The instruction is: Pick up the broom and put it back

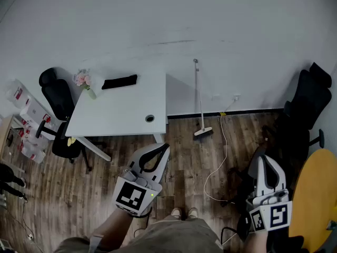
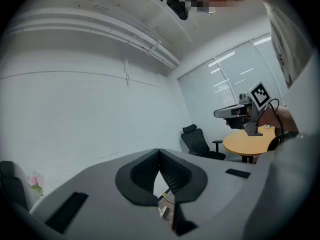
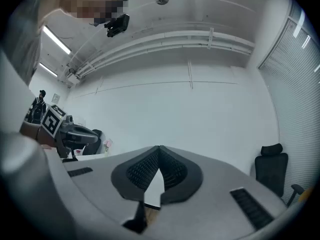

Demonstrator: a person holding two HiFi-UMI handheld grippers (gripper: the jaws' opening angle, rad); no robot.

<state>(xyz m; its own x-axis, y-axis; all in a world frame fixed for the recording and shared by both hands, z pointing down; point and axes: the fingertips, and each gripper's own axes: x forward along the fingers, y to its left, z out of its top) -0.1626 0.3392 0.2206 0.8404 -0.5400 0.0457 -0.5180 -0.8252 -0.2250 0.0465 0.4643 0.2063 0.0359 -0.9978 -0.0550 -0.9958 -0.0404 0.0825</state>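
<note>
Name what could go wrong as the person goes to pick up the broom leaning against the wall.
1. The white cable trails over the floor right beside the broom; feet or bristles could snag it.
2. The broom only leans on the wall. The left gripper and right gripper are both shut, so a nudge to the thin handle might topple it.

Ahead of me a white bench (image 1: 121, 115) carries pink flowers (image 1: 81, 78) and a flat black object (image 1: 119, 81). A black office chair (image 1: 57, 98) stands at its left, and a white cable (image 1: 224, 151) trails across the wooden floor (image 1: 63, 194).
</note>
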